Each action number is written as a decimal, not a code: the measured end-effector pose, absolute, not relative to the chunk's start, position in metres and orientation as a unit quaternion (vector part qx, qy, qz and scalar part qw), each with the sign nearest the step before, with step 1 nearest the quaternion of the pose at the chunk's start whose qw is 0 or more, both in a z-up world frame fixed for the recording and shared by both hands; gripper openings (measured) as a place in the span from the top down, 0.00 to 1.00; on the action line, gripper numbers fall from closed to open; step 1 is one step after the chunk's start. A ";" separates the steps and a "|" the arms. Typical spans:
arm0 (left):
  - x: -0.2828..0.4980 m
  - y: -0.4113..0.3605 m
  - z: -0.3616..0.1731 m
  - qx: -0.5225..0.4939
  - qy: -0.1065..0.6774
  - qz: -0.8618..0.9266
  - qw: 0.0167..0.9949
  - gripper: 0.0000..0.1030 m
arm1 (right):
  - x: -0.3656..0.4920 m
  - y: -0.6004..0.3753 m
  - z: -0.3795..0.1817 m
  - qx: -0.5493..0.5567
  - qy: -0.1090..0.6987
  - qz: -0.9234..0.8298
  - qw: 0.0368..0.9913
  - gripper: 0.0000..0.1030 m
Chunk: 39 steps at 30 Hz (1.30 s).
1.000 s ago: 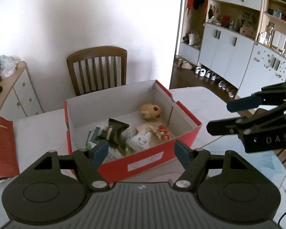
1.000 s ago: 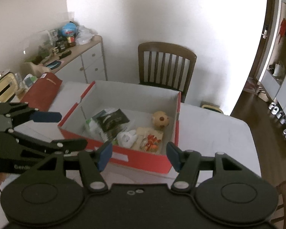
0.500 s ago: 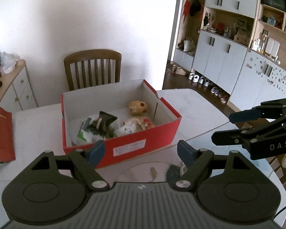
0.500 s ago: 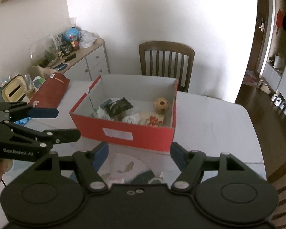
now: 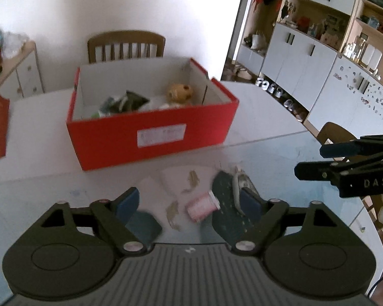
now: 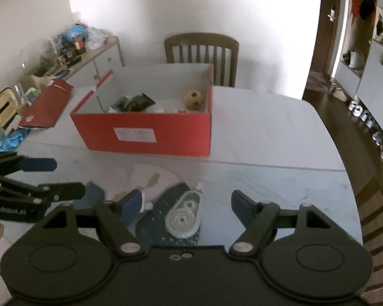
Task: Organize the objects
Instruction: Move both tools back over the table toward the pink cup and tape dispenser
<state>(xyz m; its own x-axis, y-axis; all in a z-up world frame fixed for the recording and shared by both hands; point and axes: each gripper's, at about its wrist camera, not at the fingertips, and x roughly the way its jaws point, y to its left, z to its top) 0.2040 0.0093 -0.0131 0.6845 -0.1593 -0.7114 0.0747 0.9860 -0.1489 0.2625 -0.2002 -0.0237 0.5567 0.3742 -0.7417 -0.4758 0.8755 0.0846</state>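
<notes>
On the table [image 6: 280, 137], both grippers' jaws are opening, empty, before the crosswise red box [image 6: 150, 132].

Label [image 5: 162, 134] on the red box [image 5: 115, 142] is smearing, text unreadable. Box contents [image 6: 136, 103] are blurring; front wall is hiding the lower parts. Left hand-held gripper [image 5: 189, 204] is covering part of the dark pouch [image 5: 223, 191]. Sideboard clutter [image 6: 71, 40] is too small to identify.

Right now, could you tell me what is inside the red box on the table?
Inside the red box I can see a tan round toy at one end and a dark packet among pale items. The front wall hides the box floor and anything lower.
</notes>
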 end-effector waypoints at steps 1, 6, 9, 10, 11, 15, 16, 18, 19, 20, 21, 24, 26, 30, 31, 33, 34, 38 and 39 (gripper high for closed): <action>0.203 0.008 -0.017 -0.054 0.394 -0.064 0.915 0.04 | 0.262 -0.201 -0.027 -0.063 0.407 0.239 0.879 0.25; 0.201 0.001 -0.036 -0.047 0.396 -0.067 0.915 0.00 | 0.264 -0.199 -0.041 -0.060 0.421 0.230 0.876 0.25; 0.203 0.000 -0.046 -0.048 0.401 -0.061 0.913 0.00 | 0.267 -0.196 -0.049 -0.058 0.429 0.228 0.872 0.25; 0.204 -0.001 -0.051 -0.046 0.402 -0.060 0.913 0.00 | 0.268 -0.195 -0.051 -0.058 0.431 0.228 0.871 0.25; 0.206 -0.002 -0.055 -0.042 0.403 -0.058 0.912 0.00 | 0.269 -0.194 -0.053 -0.059 0.433 0.227 0.870 0.25; 0.210 -0.007 -0.069 -0.015 0.398 -0.049 0.916 0.00 | 0.274 -0.190 -0.063 -0.056 0.445 0.225 0.865 0.25; 0.211 -0.007 -0.071 -0.009 0.393 -0.048 0.918 0.00 | 0.276 -0.189 -0.066 -0.057 0.448 0.224 0.864 0.25; 0.214 -0.008 -0.077 -0.004 0.392 -0.053 0.919 0.00 | 0.278 -0.187 -0.072 -0.056 0.454 0.223 0.861 0.25; 0.217 -0.008 -0.081 -0.008 0.396 -0.059 0.916 0.00 | 0.279 -0.187 -0.075 -0.056 0.458 0.222 0.859 0.25; 0.219 -0.007 -0.084 -0.013 0.401 -0.063 0.914 0.00 | 0.281 -0.186 -0.077 -0.057 0.461 0.221 0.857 0.25; 0.222 -0.007 -0.087 -0.016 0.405 -0.063 0.912 0.00 | 0.282 -0.185 -0.081 -0.057 0.465 0.221 0.856 0.25; 0.231 -0.007 -0.097 -0.009 0.417 -0.060 0.907 0.00 | 0.285 -0.181 -0.089 -0.059 0.473 0.220 0.851 0.25; 0.237 -0.006 -0.103 -0.007 0.429 -0.059 0.902 0.00 | 0.288 -0.178 -0.095 -0.060 0.479 0.219 0.848 0.25; 0.243 -0.005 -0.113 -0.001 0.428 -0.062 0.902 0.00 | 0.293 -0.172 -0.107 -0.063 0.492 0.214 0.842 0.25; 0.245 -0.005 -0.115 0.001 0.430 -0.062 0.901 0.00 | 0.295 -0.171 -0.109 -0.064 0.495 0.213 0.840 0.25; 0.249 -0.004 -0.119 0.000 0.432 -0.063 0.900 0.00 | 0.299 -0.168 -0.113 -0.061 0.503 0.210 0.836 0.26; 0.251 -0.003 -0.120 -0.003 0.432 -0.064 0.899 0.00 | 0.301 -0.166 -0.115 -0.058 0.506 0.209 0.835 0.26; 0.254 0.000 -0.124 0.000 0.422 -0.064 0.904 0.00 | 0.308 -0.161 -0.120 -0.060 0.515 0.201 0.831 0.26; 0.255 -0.001 -0.124 0.003 0.419 -0.064 0.906 0.00 | 0.309 -0.159 -0.122 -0.062 0.516 0.199 0.830 0.26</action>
<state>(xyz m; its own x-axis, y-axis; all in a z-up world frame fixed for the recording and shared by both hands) 0.2548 -0.0006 -0.1243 0.6402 -0.1140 -0.7597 0.1187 0.9917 -0.0488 0.3088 -0.1595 -0.1219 0.3870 0.2667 -0.8826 -0.3954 0.9128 0.1024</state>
